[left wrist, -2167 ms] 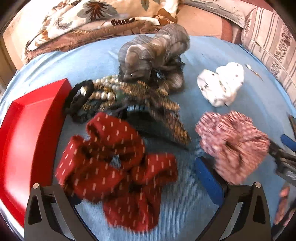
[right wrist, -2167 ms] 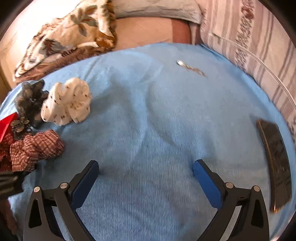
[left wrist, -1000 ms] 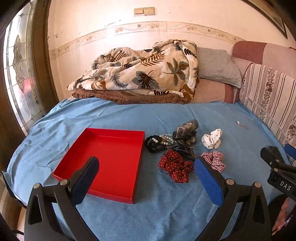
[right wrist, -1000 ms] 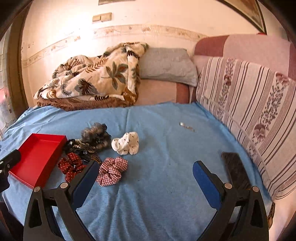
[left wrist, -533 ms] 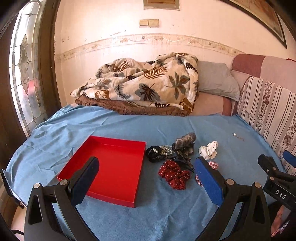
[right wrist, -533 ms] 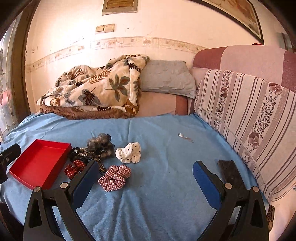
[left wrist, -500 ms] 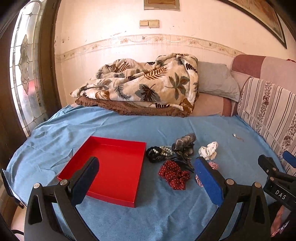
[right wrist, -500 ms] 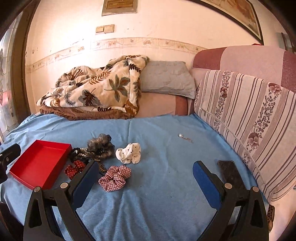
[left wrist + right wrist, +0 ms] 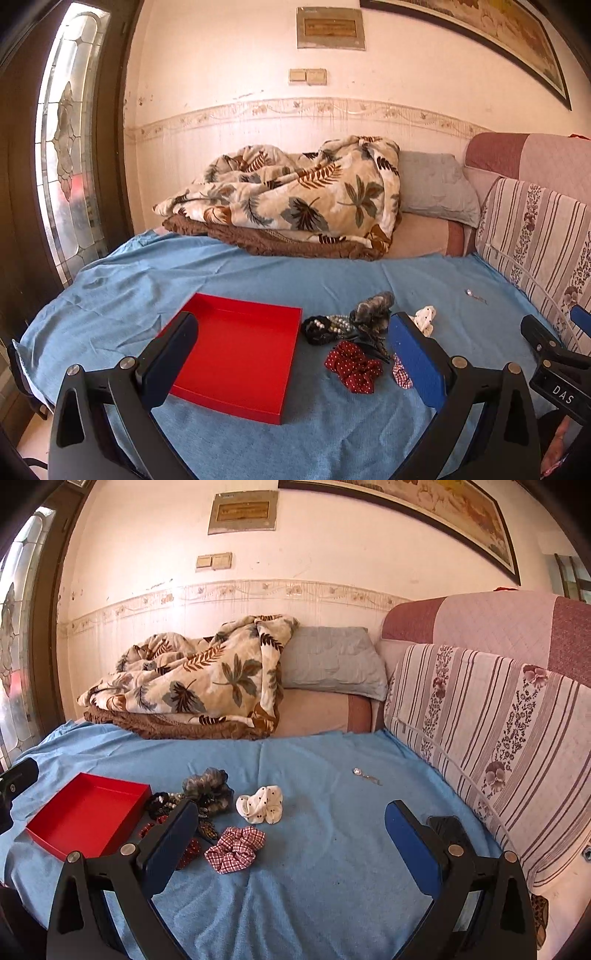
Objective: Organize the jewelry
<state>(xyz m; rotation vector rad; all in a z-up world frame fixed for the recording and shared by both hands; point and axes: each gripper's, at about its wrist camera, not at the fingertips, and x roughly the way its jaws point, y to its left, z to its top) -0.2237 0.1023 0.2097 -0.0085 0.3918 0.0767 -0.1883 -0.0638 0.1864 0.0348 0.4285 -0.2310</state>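
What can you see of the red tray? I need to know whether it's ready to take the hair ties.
The red tray is a shallow, square, open-topped box with low walls, seemingly stiff card or plastic. It lies flat on the blue bedspread, nothing visible inside. The pile of scrunchies and beads lies just beyond its right wall, not clearly touching it. Neither gripper touches it.

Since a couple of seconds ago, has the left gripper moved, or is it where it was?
Yes. The left gripper has pulled up and back from the red dotted scrunchie, which then filled its view; now the whole red tray and far wall show.

A leaf-print blanket (image 9: 295,199) lies beside a grey pillow (image 9: 328,662) on the bed.
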